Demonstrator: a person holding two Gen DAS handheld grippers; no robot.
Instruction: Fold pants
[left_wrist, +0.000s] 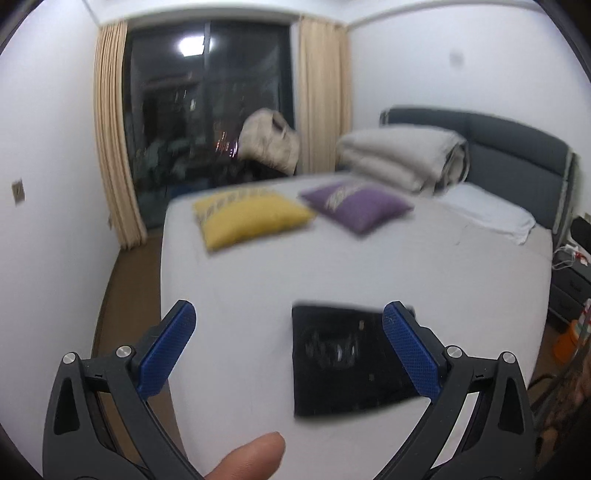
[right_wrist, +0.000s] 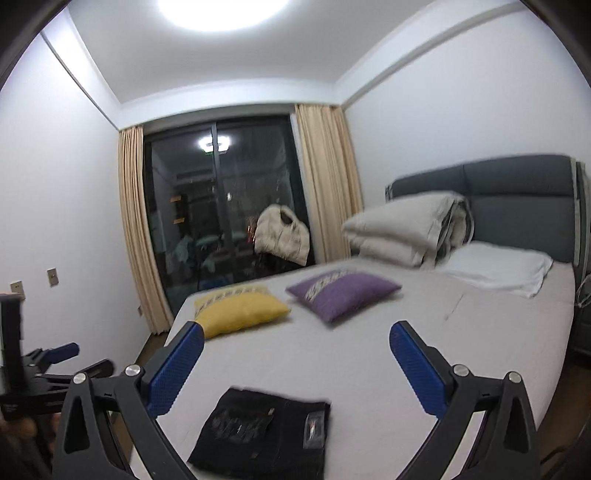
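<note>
Both tools are up off the bed now and holding nothing: the left gripper (left_wrist: 290, 317) has its blue pads spread wide with only air between them, and the right gripper (right_wrist: 297, 341) stands just as wide and just as bare. A fingertip (left_wrist: 255, 456) of the person shows at the bottom of the left view, under the handle. Below and a little ahead of both, the black pants (right_wrist: 264, 430) lie on the near part of the white bed (left_wrist: 369, 266), folded down into a compact, roughly square packet with a back pocket and a label facing up; nothing touches them. The edges look fairly even, though blur hides the finer creases. From that I'd say the folding itself is done, and at most a small tidy of an edge is left. Farther up the mattress, well apart from the pants, sit a yellow cushion (left_wrist: 247, 218) and a purple cushion (left_wrist: 356, 205), then the rolled duvet (left_wrist: 402, 158) against the grey headboard (left_wrist: 517, 147).
</note>
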